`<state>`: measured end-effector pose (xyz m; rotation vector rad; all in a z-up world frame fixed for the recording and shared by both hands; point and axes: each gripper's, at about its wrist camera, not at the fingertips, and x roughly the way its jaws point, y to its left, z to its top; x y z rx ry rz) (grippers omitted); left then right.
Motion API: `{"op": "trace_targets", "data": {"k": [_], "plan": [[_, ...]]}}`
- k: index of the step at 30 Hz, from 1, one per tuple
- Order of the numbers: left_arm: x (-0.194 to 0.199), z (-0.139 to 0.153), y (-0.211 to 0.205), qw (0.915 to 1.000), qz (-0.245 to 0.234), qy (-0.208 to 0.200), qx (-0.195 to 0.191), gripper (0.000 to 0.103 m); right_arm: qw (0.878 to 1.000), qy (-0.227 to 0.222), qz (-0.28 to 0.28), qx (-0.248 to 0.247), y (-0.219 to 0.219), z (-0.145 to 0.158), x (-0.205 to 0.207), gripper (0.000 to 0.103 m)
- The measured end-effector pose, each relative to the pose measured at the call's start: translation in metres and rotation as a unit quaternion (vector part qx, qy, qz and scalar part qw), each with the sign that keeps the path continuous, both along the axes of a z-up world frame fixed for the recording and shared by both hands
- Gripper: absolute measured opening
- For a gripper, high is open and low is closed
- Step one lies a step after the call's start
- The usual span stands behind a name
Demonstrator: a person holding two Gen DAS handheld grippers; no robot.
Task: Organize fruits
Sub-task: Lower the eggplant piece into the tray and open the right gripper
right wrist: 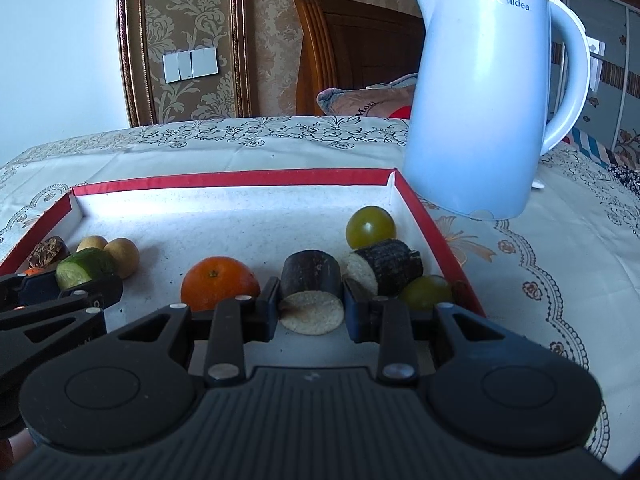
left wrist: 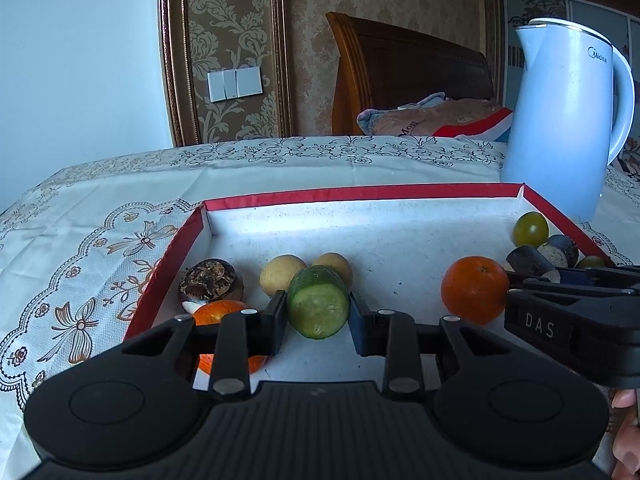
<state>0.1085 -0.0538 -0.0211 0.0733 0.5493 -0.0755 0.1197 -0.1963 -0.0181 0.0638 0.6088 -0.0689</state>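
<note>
A red-rimmed tray [left wrist: 360, 193] [right wrist: 240, 178] holds the produce. My left gripper [left wrist: 318, 312] has its fingers on both sides of a cucumber chunk [left wrist: 319, 302], which rests on the tray floor. Behind the chunk are two pale round fruits [left wrist: 280, 274]; to the left sit a brown water chestnut [left wrist: 210, 280] and an orange piece [left wrist: 218, 312]. A whole orange [left wrist: 475, 290] [right wrist: 219, 282] lies mid-tray. My right gripper [right wrist: 311, 300] is shut on a dark-skinned sugarcane chunk [right wrist: 311, 280]. Another cane chunk [right wrist: 386, 266] and two green grapes [right wrist: 370, 226] lie at the right.
A pale blue Midea kettle [right wrist: 488, 92] [left wrist: 560, 120] stands just past the tray's far right corner. The tray sits on a patterned tablecloth [left wrist: 100, 240]. A wooden headboard [left wrist: 400, 72] and bedding are behind the table. The right gripper's body [left wrist: 568, 320] lies close beside the orange.
</note>
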Motion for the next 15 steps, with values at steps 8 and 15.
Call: {"op": "trace_targets", "data": {"k": [8,15], "plan": [[-0.001,0.001,0.004,0.9999,0.001,0.0,-0.014,0.032,1.0,-0.002,-0.001,0.007,-0.002,-0.001,-0.001,0.041],[-0.001,0.003,0.014,0.9994,0.005,0.002,-0.034,0.032,1.0,0.0,-0.005,0.011,-0.004,-0.002,-0.001,0.056]]}}
